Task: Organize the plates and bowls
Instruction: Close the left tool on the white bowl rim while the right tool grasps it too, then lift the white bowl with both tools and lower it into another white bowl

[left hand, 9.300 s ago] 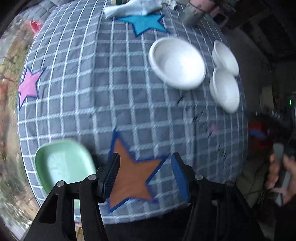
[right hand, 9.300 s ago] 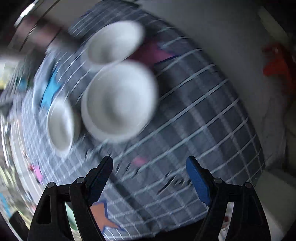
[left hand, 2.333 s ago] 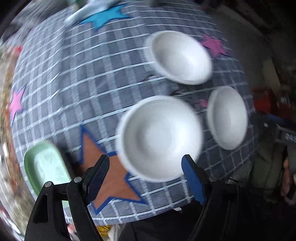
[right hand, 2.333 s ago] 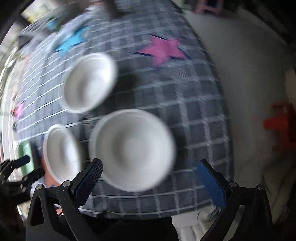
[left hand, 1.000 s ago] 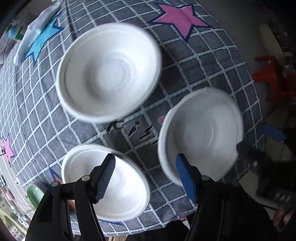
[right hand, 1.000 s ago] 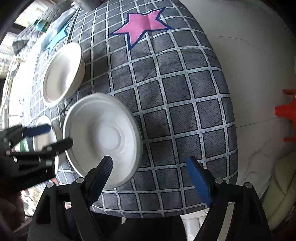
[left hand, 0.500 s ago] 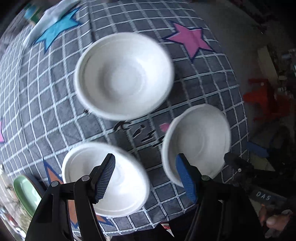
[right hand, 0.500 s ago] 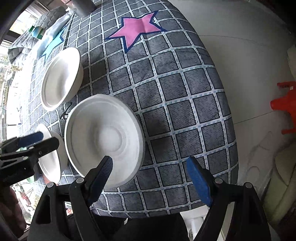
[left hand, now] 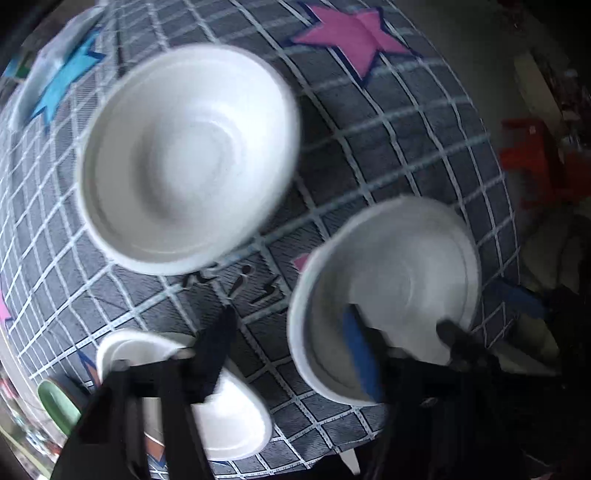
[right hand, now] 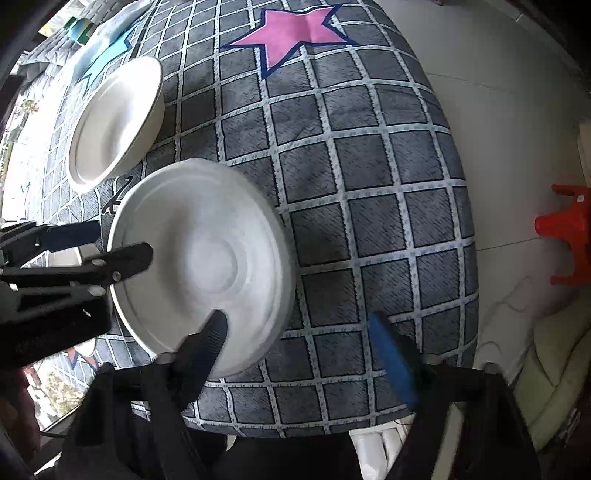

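Note:
Three white bowls sit on the grey checked tablecloth [right hand: 369,166]. The biggest bowl [left hand: 184,158] [right hand: 114,118] lies farthest back, and a small bowl [left hand: 229,417] lies nearest, under my left gripper's black finger. Both grippers work on the third bowl [left hand: 399,280] [right hand: 199,266]. My left gripper [left hand: 288,347] straddles its left rim, blue pad inside and black finger outside, with the jaws closing and no pad pressing. My right gripper [right hand: 299,347] straddles the opposite rim, black finger inside and blue pad over the cloth, also closing without touching.
A green dish [left hand: 55,402] sits at the table's near-left edge. Pink star patch [right hand: 288,29] lies at the back. The table edge runs close to the right of the bowl, with a red stool [right hand: 569,225] on the floor beyond it.
Both grippers have come down onto the right-hand bowl and their jaws have narrowed. Each now has one finger inside the bowl, where before they hung above it.

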Motion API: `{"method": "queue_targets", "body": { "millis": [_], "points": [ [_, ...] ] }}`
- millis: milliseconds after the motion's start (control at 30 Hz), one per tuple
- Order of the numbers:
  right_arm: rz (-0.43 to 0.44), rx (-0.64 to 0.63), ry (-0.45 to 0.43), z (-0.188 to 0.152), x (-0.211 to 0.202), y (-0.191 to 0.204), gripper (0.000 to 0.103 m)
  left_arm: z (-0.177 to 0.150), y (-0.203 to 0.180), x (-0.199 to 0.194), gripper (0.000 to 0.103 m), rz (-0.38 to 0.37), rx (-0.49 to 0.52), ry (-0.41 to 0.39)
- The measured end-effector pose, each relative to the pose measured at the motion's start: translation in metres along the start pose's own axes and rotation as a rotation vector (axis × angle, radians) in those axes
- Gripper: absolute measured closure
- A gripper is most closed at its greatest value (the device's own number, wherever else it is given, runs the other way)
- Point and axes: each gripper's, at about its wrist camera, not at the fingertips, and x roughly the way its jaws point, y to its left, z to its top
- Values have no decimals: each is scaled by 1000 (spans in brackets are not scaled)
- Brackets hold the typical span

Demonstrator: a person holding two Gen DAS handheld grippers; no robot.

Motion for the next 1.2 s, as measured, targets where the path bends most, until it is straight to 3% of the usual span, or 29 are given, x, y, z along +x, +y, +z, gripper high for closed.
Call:
{"method": "queue_targets", "body": {
  "millis": [33,100,167,233,600,633,800,933,1200],
  "points": [
    [1,1,12,1,4,1,51,-1,1,8,69,-6,4,17],
    [15,6,32,0,11,1,67,-3,-8,13,76,-14,21,27],
    [31,1,32,-2,12,5,72,-10,-13,17,86,-16,51,28],
    [35,-11,13,-4,7,9,81,-13,-28,12,86,-19,60,25],
    [92,7,-62,7,-44,6,81,-35,0,-51,86,-47,39,-52],
    [103,13,-68,7,-52,6,86,-46,-1,-56,86,-47,35,-59],
    [168,45,-76,6,-71,1,89,-53,15,-67,86,-84,5,-76],
    [154,-4,-94,-4,-85,23,89,-70,32,-75,86,-99,-25,-99],
    [155,-149,-110,-10,-92,79,89,-116,90,-87,86,-159,-185,-129]
  ]
}}
